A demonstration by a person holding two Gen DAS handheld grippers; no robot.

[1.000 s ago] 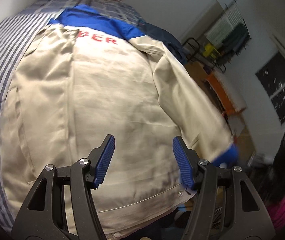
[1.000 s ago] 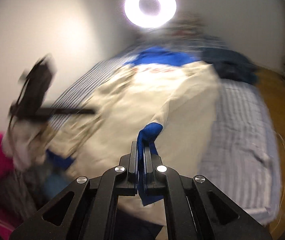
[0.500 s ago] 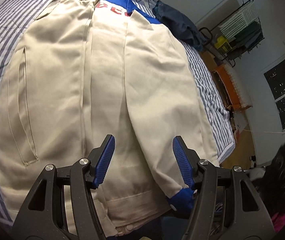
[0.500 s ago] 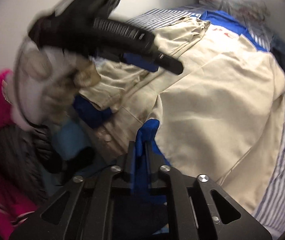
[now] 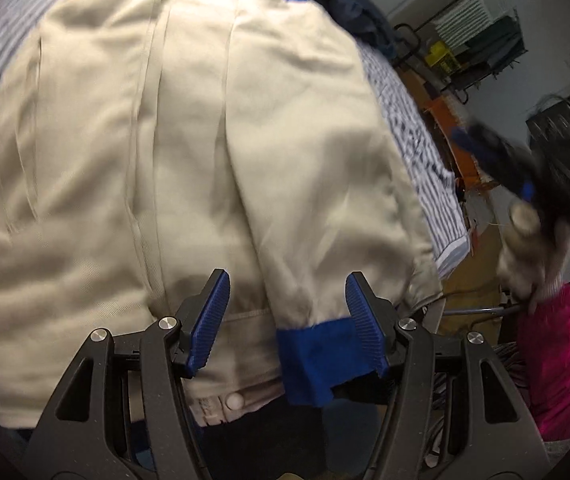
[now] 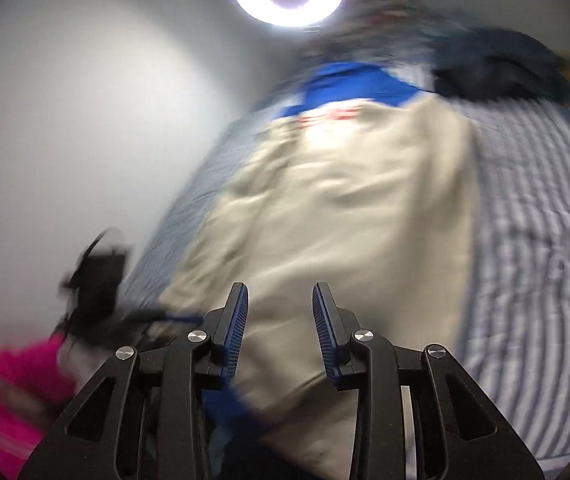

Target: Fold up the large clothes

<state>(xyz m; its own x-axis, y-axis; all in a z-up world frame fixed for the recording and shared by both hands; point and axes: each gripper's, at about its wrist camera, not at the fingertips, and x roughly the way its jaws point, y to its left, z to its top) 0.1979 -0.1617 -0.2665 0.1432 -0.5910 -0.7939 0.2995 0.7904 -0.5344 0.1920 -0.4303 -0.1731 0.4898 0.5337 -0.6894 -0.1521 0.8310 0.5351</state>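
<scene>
Released by the right gripper (image 6: 280,320), whose jaws have just opened empty, the sleeve (image 5: 309,184) now lies folded across the jacket (image 5: 97,184). Left gripper (image 5: 287,322) hovers spread. Further folds remain.

A bed with a blue-and-white striped cover (image 6: 525,220) carries 2 garments: a large beige jacket with blue collar (image 5: 189,128) spread flat, and a dark navy crumpled cloth (image 6: 497,66) near its collar end.
</scene>
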